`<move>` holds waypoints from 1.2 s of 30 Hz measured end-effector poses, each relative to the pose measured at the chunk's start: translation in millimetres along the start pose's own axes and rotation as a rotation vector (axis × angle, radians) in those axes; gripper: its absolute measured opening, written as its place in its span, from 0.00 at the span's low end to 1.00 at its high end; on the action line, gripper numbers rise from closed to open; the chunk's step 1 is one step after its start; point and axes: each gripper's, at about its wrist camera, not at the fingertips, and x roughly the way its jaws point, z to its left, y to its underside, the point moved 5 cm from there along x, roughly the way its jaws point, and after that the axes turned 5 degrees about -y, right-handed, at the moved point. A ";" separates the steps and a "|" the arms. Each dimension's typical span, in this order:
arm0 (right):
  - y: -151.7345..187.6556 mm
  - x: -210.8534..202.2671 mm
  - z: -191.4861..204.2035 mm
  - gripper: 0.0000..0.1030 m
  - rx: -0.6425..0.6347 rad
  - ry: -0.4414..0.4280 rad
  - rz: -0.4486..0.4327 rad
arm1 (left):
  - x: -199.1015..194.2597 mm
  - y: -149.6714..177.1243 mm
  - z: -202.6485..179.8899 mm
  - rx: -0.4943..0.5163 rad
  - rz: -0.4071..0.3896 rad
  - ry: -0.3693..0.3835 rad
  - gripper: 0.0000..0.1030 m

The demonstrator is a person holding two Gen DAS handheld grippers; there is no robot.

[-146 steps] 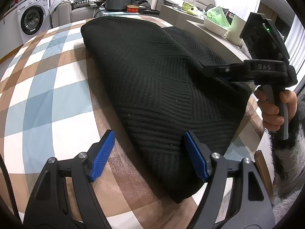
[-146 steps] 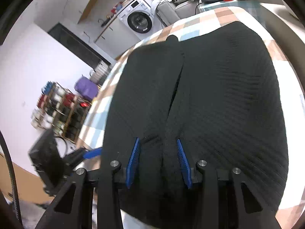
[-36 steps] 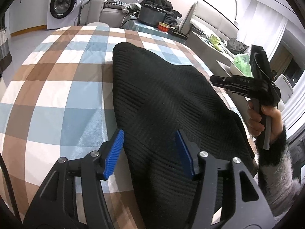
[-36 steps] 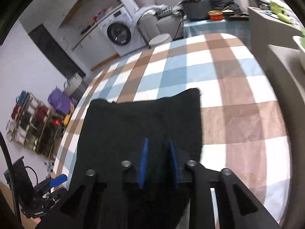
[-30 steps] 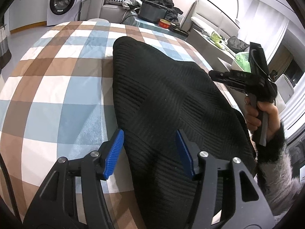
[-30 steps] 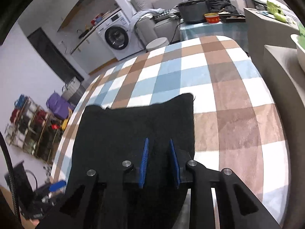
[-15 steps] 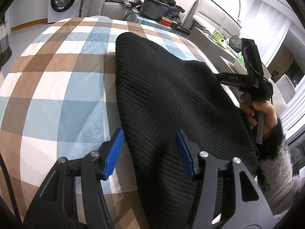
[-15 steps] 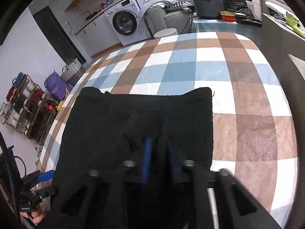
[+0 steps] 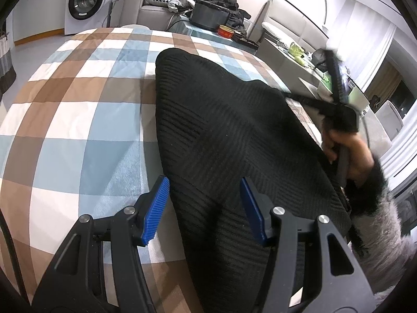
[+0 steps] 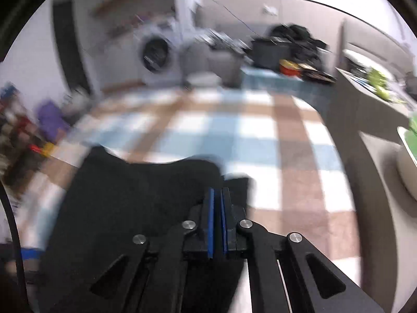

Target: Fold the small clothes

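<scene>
A black ribbed knit garment (image 9: 229, 130) lies on the checked cloth of the table (image 9: 78, 120), running from near to far. My left gripper (image 9: 204, 208) hovers open over the garment's near end. Its left blue pad (image 9: 156, 208) is at the garment's left edge and its right pad (image 9: 251, 208) is over the fabric. At the garment's right edge, my right gripper (image 9: 292, 96) is held by a hand in a furry sleeve and looks blurred. In the right wrist view my right gripper (image 10: 217, 219) is shut, its blue pads pinching the edge of the black garment (image 10: 135, 198).
A grey side counter (image 9: 294, 60) with green items runs along the table's right side. Beyond the far edge stand a dark pot (image 9: 208, 17), a red tin (image 9: 226, 30), a sofa with clothes and a washing machine (image 9: 83, 2). Checked cloth shows left of the garment.
The right gripper's jaws have closed from a narrow gap onto the garment's edge, and it has rolled and shifted, blurring its view. The left gripper has stayed still and open.
</scene>
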 end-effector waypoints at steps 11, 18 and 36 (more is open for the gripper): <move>8.3 -55.2 -4.3 0.34 0.184 -0.407 -0.011 | 2.1 1.1 1.1 -0.005 0.010 0.002 0.52; 19.6 -17.2 32.2 0.25 0.133 -0.395 0.096 | -1.4 1.9 -3.8 0.012 0.002 0.001 0.52; 9.3 -11.2 20.9 0.27 0.093 -0.223 0.077 | -8.2 1.4 7.4 -0.010 -0.012 -0.013 0.52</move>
